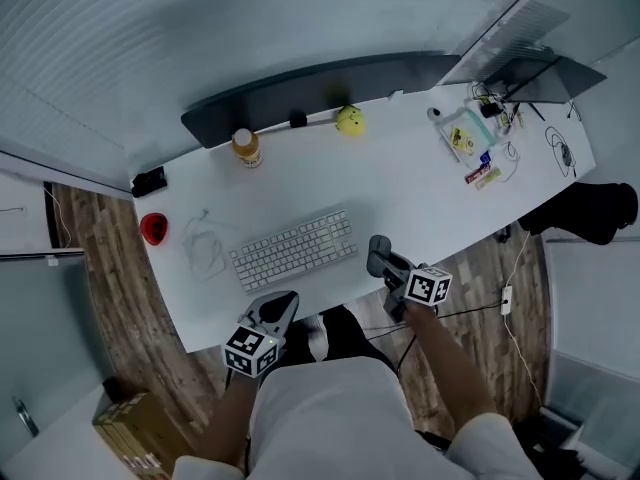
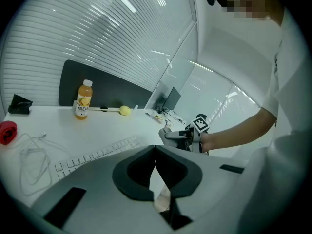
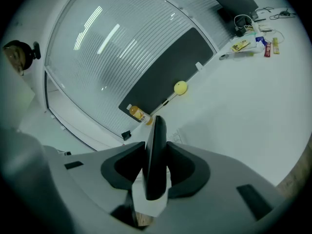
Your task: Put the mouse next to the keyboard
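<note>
A white keyboard [image 1: 293,249] lies in the middle of the white desk [image 1: 420,193]; it also shows at the lower left as the keyboard [image 2: 92,155] in the left gripper view. Just right of it, near the desk's front edge, my right gripper [image 1: 384,264] is shut on the dark mouse [image 1: 377,245]. In the right gripper view the mouse [image 3: 155,155] stands on edge, pinched between both pads. My left gripper [image 1: 272,311] hovers at the front edge below the keyboard, and its jaws [image 2: 155,150] meet with nothing between them.
An orange drink bottle [image 1: 245,148] and a yellow ball [image 1: 349,120] stand along the dark back partition [image 1: 320,83]. A red object [image 1: 153,228] and a loose white cable [image 1: 205,243] lie left of the keyboard. Small packets and cables [image 1: 470,138] clutter the far right.
</note>
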A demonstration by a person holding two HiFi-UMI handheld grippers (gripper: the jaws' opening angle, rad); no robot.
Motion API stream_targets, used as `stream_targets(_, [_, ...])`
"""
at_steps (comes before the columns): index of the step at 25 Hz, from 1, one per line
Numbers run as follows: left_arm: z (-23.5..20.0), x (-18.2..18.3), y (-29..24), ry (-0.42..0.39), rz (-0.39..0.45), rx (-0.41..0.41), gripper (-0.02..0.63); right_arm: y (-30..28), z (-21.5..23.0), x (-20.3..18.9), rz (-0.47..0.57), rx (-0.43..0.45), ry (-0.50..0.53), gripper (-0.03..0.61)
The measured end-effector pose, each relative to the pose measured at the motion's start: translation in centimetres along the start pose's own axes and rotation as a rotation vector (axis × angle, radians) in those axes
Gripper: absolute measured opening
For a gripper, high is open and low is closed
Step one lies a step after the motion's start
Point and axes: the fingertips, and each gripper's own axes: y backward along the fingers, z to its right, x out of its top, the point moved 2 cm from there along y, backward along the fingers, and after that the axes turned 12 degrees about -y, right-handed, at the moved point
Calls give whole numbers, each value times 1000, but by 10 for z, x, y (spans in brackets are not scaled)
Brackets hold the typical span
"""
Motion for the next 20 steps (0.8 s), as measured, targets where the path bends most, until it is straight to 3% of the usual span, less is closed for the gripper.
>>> stream_targets(10, [6, -3, -27, 63, -9, 96, 17, -38, 55, 17, -148, -51, 37, 152])
stream_targets(20, [10, -14, -47, 128, -39, 172, 17, -67, 97, 5, -359, -117, 125, 152])
